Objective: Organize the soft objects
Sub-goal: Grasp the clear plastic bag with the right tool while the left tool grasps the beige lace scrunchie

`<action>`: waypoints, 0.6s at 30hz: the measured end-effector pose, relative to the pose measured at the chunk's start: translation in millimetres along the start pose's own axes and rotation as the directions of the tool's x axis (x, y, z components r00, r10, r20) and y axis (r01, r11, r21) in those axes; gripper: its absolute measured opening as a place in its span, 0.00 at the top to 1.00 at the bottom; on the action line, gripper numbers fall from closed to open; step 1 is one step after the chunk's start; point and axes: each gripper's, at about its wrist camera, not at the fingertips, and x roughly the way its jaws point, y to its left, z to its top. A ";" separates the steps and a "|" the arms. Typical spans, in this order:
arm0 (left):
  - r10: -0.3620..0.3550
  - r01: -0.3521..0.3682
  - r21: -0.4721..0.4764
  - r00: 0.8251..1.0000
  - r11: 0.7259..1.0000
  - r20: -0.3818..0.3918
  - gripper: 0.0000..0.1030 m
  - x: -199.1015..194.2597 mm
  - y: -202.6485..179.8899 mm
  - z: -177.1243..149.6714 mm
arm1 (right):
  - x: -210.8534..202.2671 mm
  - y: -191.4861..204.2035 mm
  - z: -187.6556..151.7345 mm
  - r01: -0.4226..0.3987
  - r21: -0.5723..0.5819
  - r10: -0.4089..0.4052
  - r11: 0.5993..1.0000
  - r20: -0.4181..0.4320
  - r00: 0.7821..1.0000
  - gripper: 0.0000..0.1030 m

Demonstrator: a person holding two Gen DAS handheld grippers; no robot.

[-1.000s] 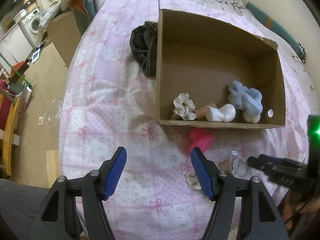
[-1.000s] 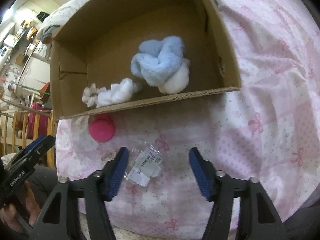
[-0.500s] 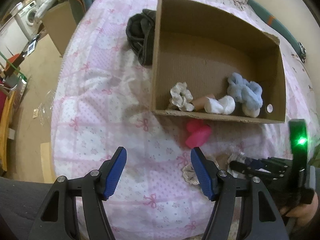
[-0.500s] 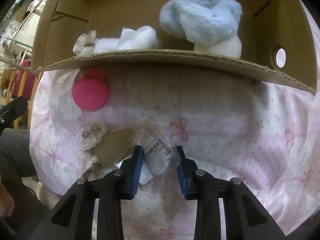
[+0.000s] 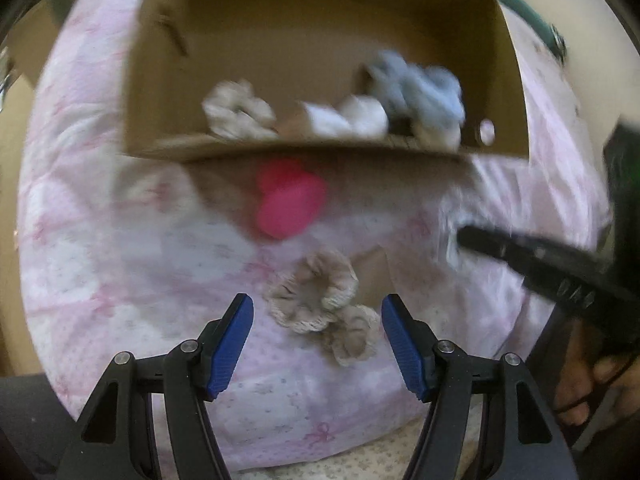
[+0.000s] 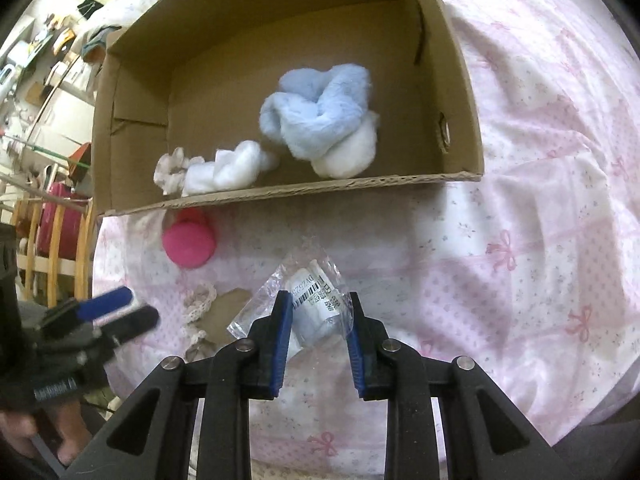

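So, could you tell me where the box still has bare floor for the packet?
The box is free across its back half and its left rear corner. Its front wall is crowded: cream scrunchie, white socks, then the blue socks. The right gripper holds the packet before that wall.

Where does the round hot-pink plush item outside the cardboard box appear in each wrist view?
Left wrist: the round hot-pink plush item sits centre frame, just below the box's front wall, blurred.
Right wrist: it lies left of centre, below the box's front-left corner.
Shared landmark: the open brown cardboard box on the pink bedspread, holding a light-blue fluffy bundle.
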 end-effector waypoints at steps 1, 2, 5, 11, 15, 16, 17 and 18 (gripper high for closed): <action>0.010 -0.009 0.019 1.000 1.000 -0.015 0.38 5.8 -4.1 -0.3 | -0.7 -0.5 5.3 -0.002 0.002 0.002 1.000 -0.001 1.000 0.73; 0.027 -0.026 0.034 0.999 0.999 -0.030 0.38 11.6 -6.7 -1.1 | -0.5 -0.3 6.3 -0.005 0.004 0.005 1.000 0.000 1.000 0.73; 0.076 -0.075 0.030 0.996 0.997 -0.044 0.38 18.6 -2.2 -5.8 | -2.3 -1.0 7.8 -0.011 0.004 0.011 1.000 0.001 1.000 0.73; 0.046 -0.050 -0.081 0.997 0.995 -0.054 0.38 18.7 21.1 -5.3 | -6.7 -5.3 2.1 -0.021 0.012 0.021 1.000 0.009 1.000 0.73; 0.020 -0.026 -0.059 0.996 0.998 -0.087 0.48 33.9 15.2 -0.5 | -6.1 -5.4 2.7 -0.023 0.013 0.023 1.000 0.004 1.000 0.73; 0.019 -0.023 -0.041 0.996 0.999 -0.092 0.49 38.8 11.3 2.0 | -5.9 -4.7 3.2 -0.023 0.012 0.023 1.000 0.004 1.000 0.73; 0.029 -0.031 -0.026 0.995 0.999 -0.091 0.51 42.0 8.3 3.1 | -5.9 -4.4 3.6 -0.022 0.010 0.022 1.000 0.004 1.000 0.73; 0.037 -0.039 -0.013 0.996 0.999 -0.086 0.57 45.0 6.5 4.4 | -6.1 -4.4 3.9 -0.021 0.009 0.021 1.000 0.004 1.000 0.73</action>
